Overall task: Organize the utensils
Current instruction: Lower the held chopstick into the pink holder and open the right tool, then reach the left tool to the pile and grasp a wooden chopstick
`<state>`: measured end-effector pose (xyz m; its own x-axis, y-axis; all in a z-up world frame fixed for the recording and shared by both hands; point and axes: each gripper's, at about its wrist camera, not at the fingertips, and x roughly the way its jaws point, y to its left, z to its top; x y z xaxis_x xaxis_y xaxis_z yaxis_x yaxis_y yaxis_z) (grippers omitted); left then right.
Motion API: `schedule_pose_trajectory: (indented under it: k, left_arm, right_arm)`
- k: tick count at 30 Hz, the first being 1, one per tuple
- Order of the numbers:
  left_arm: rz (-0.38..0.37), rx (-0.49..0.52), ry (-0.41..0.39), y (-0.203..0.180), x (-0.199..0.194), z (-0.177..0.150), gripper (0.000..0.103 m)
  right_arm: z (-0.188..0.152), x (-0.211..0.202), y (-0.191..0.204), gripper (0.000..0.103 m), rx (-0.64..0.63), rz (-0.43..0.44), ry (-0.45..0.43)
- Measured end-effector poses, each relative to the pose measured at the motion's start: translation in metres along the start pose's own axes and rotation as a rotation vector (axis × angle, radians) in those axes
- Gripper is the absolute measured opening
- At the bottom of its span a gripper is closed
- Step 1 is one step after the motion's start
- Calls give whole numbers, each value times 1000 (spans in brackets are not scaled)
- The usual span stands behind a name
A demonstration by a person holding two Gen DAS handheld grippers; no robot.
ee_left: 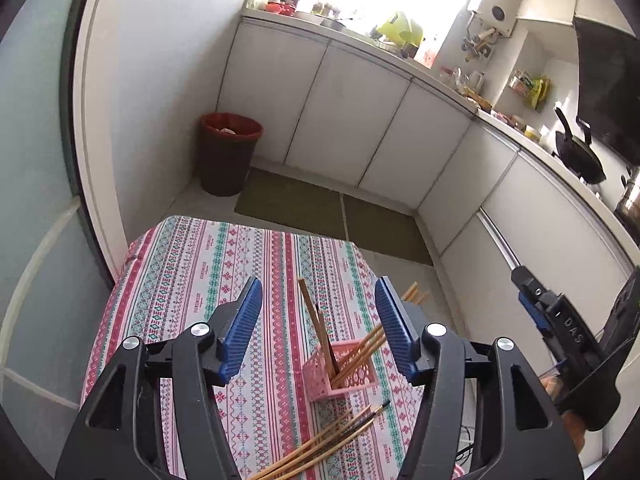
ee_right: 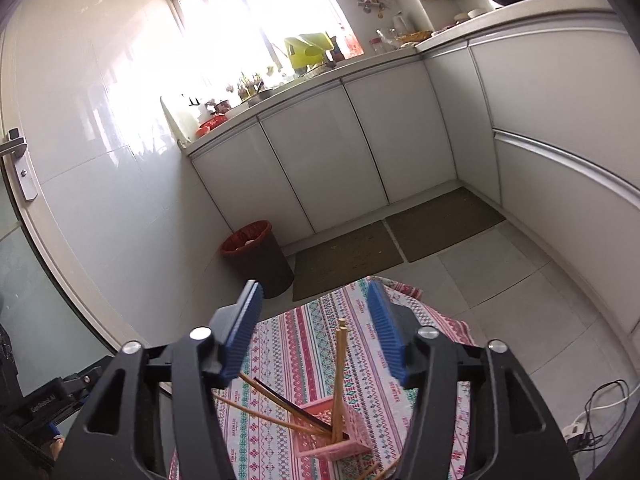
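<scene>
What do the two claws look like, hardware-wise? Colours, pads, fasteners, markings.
Both match: the left claw and right claw have matte black plastic frames with triangular cut-outs, round silver fasteners at the pivots, and two flat fingers faced with ribbed blue pads. Seen from the left wrist view, the right claw's black side carries white lettering, partly readable as "DAS". No cables on either are visible.

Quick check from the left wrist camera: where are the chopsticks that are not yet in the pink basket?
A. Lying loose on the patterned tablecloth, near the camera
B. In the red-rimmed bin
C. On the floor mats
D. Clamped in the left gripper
A: a loose bundle of chopsticks lies on the tablecloth in front of the pink basket, and the left gripper stands open around nothing.
</scene>
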<state>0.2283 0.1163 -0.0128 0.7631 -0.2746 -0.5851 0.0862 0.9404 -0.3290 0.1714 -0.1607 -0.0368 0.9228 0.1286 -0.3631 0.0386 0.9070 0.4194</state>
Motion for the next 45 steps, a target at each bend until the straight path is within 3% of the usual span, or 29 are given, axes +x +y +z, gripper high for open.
schedule_pose_trajectory:
  k: [3, 11, 18, 22, 24, 29, 32, 34, 38, 43, 45]
  left_arm:
    - [3, 31, 13, -8, 0, -6, 60]
    - [15, 82, 25, -21, -6, -22, 72]
    - [36, 117, 98, -21, 2, -44, 81]
    - [87, 158, 187, -17, 20, -63, 90]
    - [110, 180, 263, -12, 36, -78, 92]
    - [182, 273, 547, 7, 104, -136, 92]
    - [225, 303, 653, 18, 133, -165, 92]
    - [229, 306, 688, 22, 148, -179, 90]
    - [183, 339, 666, 7, 164, -188, 80]
    - [163, 355, 636, -15, 188, -196, 48]
    - [158, 337, 648, -16, 196, -200, 43]
  right_arm:
    - [-5, -7, 4, 65, -41, -32, 10]
    - [-27, -19, 8, 92, -127, -109, 65]
    - [-49, -30, 11, 95, -220, -137, 118]
    - [-66, -37, 0, 96, -234, -149, 174]
    - [-77, -39, -12, 96, -224, -162, 243]
    - [-100, -41, -45, 96, -172, -206, 364]
    - [-107, -37, -62, 96, -108, -206, 427]
    - [-108, -34, -72, 96, -61, -193, 456]
    - [-104, -33, -93, 96, 62, -168, 479]
    - [-103, -31, -120, 96, 157, -190, 502]
    - [-102, -29, -126, 96, 169, -204, 501]
